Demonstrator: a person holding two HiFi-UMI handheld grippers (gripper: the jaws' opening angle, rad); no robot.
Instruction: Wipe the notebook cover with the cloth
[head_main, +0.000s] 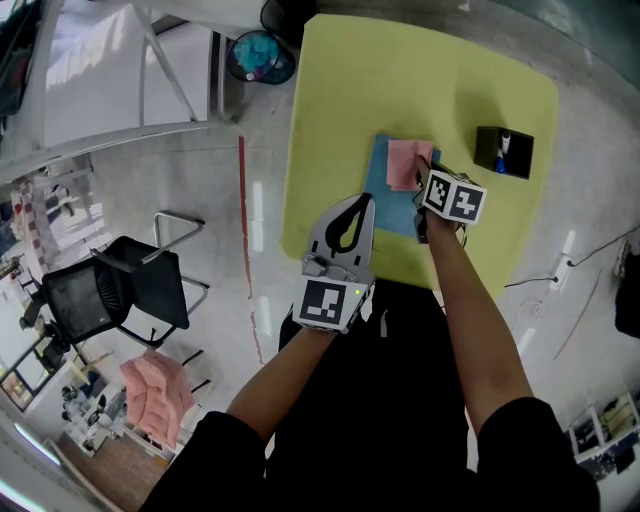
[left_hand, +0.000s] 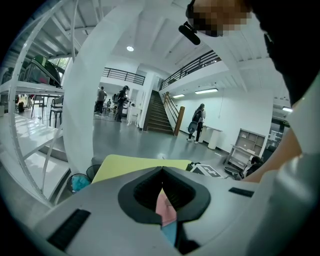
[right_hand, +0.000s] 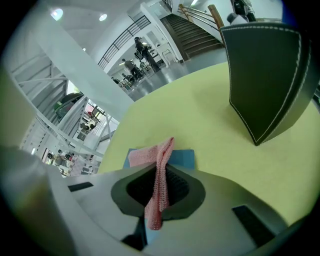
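the right gripper (right_hand: 161, 175) has its jaws clamped on a pink knitted cloth (head_main: 406, 164), a strip of which runs up between them and hangs out past the jaw tips. the rest of the cloth lies spread on the far part of a blue flat notebook (head_main: 388, 203). the notebook lies closed on the yellow-green desk (head_main: 340, 100), towards its near side, with the cloth covering its far right corner and the blue cover bare below and to the left of it.

the left gripper (head_main: 367, 202) is held above the near left part of the desk, its tip close to the notebook's left edge. its jaws are together with nothing between them. in the left gripper view, slivers of pink cloth and blue cover show through the narrow gap behind the tips.

a black stitched holder (right_hand: 265, 75) stands upright on the desk to the right of the notebook, well apart from it. off the desk, on the floor, are a round bin with a teal liner (head_main: 260, 55) and a black office chair (head_main: 120, 290).
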